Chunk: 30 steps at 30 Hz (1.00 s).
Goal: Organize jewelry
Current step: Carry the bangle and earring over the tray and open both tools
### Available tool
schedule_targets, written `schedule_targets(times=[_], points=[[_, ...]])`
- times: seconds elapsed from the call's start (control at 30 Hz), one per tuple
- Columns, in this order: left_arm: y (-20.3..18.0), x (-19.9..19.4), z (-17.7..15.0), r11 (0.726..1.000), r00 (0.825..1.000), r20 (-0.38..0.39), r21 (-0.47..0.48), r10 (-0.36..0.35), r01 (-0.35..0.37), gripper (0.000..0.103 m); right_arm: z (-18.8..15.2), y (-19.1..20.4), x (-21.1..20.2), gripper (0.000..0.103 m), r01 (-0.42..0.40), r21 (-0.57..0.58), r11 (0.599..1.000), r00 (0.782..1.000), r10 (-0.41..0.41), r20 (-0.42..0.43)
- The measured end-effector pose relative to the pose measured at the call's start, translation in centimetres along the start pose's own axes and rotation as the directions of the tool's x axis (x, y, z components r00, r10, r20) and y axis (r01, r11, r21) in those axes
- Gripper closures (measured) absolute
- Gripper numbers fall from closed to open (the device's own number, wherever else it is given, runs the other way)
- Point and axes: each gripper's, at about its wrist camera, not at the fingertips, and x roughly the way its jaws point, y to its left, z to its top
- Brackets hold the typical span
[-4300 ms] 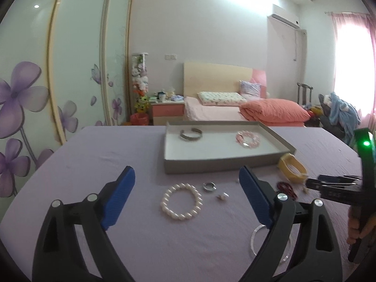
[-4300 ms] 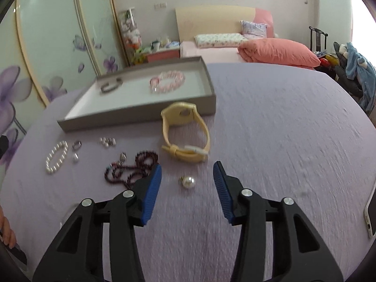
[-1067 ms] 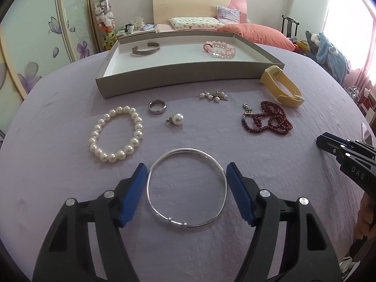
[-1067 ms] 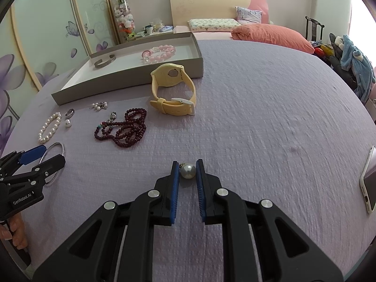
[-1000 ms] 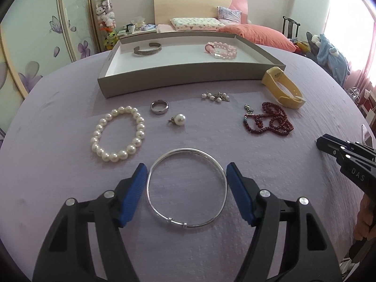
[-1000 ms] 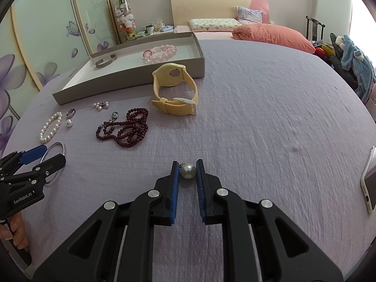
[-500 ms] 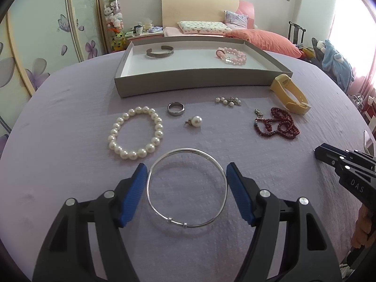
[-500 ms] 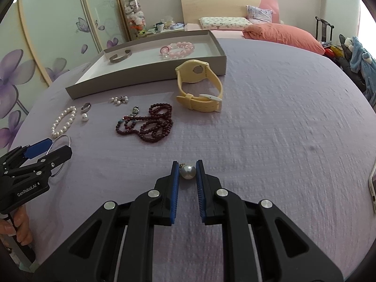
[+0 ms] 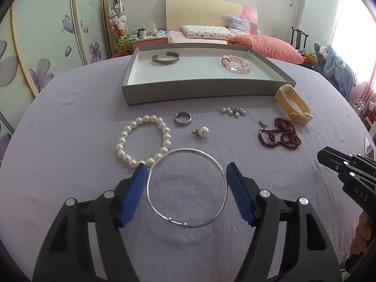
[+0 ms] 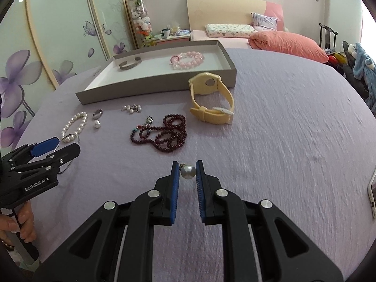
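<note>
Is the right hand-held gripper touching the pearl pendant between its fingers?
Touching. The right wrist view shows the right hand-held gripper with both blue pads pressed against the pearl pendant, no gap on either side.

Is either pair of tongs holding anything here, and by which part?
The left tongs grip the thin silver bangle across its width, pads on opposite sides. The right tongs pinch a pearl pendant by its round bead.

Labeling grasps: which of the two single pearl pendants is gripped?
The pearl pendant between the right gripper pads; the other pendant lies loose beside the silver ring.
</note>
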Motion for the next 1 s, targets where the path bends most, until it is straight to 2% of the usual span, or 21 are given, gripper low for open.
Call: schedule_targets(times=[0.2,0.43,0.73,1.0], points=[[0.2,-0.4,0.8,1.0,1.0,0.029,-0.006,0.01,-0.01,0.035,1.2,0.2,-0.6,0.088,-0.006,-0.004,1.0,0.999,0.006,0.047],[1.1,-1.1,3.7,0.999,0.994,0.1,-0.024,0.037,-0.035,0.035,4.6,0.7,-1.5,0.088,0.0,-0.016,1.0,0.988,0.003,0.152],[2.2,-0.5,9.0,0.996,0.974,0.208,-0.044,0.086,-0.079,0.035,10.0,1.7,0.0,0.088,0.002,-0.019,1.0,0.971,0.003,0.238],[2.6,1.2,13.8,0.995,0.953,0.286,-0.056,0.098,-0.085,0.035,15.1,2.3,2.3,0.088,0.004,-0.018,1.0,0.947,0.002,0.321]])
